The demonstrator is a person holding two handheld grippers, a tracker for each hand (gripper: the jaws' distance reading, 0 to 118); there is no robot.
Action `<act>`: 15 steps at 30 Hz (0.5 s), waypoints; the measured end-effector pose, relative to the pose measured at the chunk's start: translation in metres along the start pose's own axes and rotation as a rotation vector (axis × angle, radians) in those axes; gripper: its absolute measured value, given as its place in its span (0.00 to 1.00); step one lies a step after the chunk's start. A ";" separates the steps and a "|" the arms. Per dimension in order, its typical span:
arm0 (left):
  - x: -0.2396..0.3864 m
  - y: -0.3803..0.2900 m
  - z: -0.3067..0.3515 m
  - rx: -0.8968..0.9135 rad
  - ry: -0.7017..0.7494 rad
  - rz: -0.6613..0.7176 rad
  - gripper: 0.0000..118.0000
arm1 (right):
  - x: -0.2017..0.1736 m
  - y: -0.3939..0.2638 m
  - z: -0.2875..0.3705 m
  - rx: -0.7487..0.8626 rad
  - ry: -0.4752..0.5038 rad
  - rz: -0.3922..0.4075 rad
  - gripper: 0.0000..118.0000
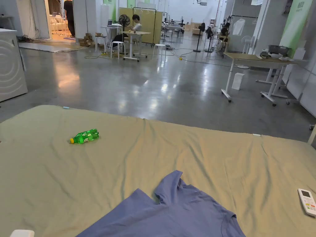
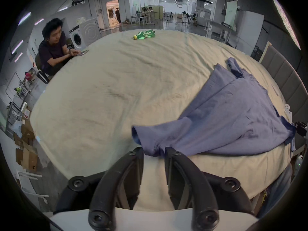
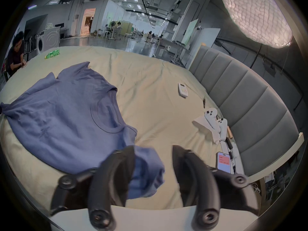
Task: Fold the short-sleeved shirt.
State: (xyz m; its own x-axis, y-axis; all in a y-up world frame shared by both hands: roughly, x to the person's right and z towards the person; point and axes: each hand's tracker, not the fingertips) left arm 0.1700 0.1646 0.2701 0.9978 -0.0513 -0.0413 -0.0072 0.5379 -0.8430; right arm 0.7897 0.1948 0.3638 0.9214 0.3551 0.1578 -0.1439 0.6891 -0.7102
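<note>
Shirt (image 1: 172, 213): I saw it lying near the bed (image 1: 216, 154) edge.
Left gripper (image 2: 154, 151): spread at the hem.
Right gripper (image 3: 153, 148): spread, sleeve between jaws.
Room: open sheet beyond.

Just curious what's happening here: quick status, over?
Both claws, left and right, open at shirt's edge. Blue shirt spread, unfolded. Bottle, remote lie apart.

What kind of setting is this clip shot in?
Likely a large indoor workshop or lab hall with a mock bedroom: a bed with padded headboard, a washing machine, distant work desks.
</note>
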 end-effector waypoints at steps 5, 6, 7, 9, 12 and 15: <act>-0.002 0.010 0.022 0.113 0.037 0.065 0.54 | -0.013 0.021 0.020 0.147 -0.003 -0.020 0.64; 0.001 0.014 0.027 0.138 0.036 0.075 0.54 | -0.017 0.027 0.025 0.189 0.015 -0.033 0.67; 0.005 0.017 0.032 0.171 0.025 0.083 0.54 | -0.023 0.034 0.033 0.217 0.030 -0.046 0.70; 0.017 0.024 0.041 0.247 -0.014 0.079 0.54 | -0.034 0.045 0.040 0.272 0.064 -0.085 0.71; 0.043 0.034 0.057 0.360 -0.084 0.058 0.54 | -0.051 0.057 0.044 0.373 0.108 -0.157 0.71; 0.076 0.040 0.073 0.478 -0.118 0.028 0.52 | -0.074 0.068 0.045 0.466 0.114 -0.192 0.69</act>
State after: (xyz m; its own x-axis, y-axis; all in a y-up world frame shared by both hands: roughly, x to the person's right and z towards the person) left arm 0.2498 0.2438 0.2720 0.9985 0.0495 0.0238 -0.0310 0.8649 -0.5009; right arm 0.6959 0.2438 0.3351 0.9768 0.1410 0.1609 -0.0896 0.9526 -0.2908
